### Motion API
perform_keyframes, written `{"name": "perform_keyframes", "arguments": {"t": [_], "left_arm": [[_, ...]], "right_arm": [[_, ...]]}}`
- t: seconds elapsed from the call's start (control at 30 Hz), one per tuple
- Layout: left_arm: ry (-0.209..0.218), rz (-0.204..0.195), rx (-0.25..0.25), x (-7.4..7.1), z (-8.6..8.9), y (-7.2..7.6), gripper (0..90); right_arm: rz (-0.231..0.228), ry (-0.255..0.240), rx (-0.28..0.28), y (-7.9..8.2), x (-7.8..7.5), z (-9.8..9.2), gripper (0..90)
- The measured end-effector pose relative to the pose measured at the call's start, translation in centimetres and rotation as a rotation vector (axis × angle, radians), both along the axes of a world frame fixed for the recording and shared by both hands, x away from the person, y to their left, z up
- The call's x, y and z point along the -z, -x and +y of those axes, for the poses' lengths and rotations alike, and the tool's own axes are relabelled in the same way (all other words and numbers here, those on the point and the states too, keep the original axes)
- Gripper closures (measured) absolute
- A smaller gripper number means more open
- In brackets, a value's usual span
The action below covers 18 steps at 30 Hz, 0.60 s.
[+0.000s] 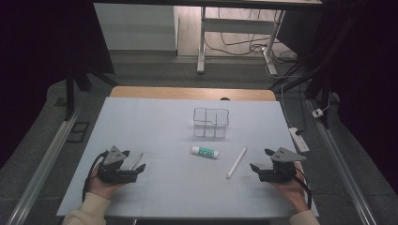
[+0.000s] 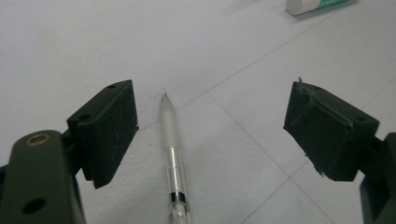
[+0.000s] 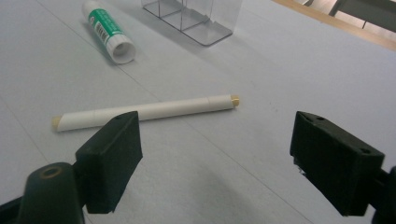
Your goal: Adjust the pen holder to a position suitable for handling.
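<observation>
Table (image 1: 155, 122): pen (image 2: 173, 154), marker (image 1: 236, 162), glue stick (image 1: 204, 151), organizer (image 1: 211, 123).

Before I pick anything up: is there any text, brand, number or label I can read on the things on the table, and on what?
No text is readable.
Glue stick: green and white label with a barcode and small print, too small and blurred to read.
White pen: no marking visible.
Clear pen: no print visible, only a dark band.
Clear divided holder: no label.
</observation>
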<state>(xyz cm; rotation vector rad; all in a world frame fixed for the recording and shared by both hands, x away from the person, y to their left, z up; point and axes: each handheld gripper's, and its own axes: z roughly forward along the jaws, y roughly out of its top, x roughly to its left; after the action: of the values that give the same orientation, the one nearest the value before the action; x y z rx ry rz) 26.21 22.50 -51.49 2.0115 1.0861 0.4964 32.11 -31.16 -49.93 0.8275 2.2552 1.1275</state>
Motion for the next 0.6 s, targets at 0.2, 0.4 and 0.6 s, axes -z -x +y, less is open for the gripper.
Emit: {"name": "perform_keyframes", "arguments": {"t": [0.2, 0.4, 0.6], "left_arm": [[0.000, -0.006, 0.003, 0.01, 0.07, 0.04, 18.2], [-0.003, -0.011, 0.002, -0.03, 0.09, 0.09, 19.1], [-0.002, -0.008, 0.006, 0.07, 0.17, -0.04, 19.2]], "right_arm": [[-0.007, -0.013, -0.002, 0.14, -0.27, -0.03, 20.0], [0.005, -0.027, -0.001, 0.09, -0.37, 0.09, 22.3], [0.016, -0.031, 0.006, -0.06, -0.42, 0.09, 23.6]]}}
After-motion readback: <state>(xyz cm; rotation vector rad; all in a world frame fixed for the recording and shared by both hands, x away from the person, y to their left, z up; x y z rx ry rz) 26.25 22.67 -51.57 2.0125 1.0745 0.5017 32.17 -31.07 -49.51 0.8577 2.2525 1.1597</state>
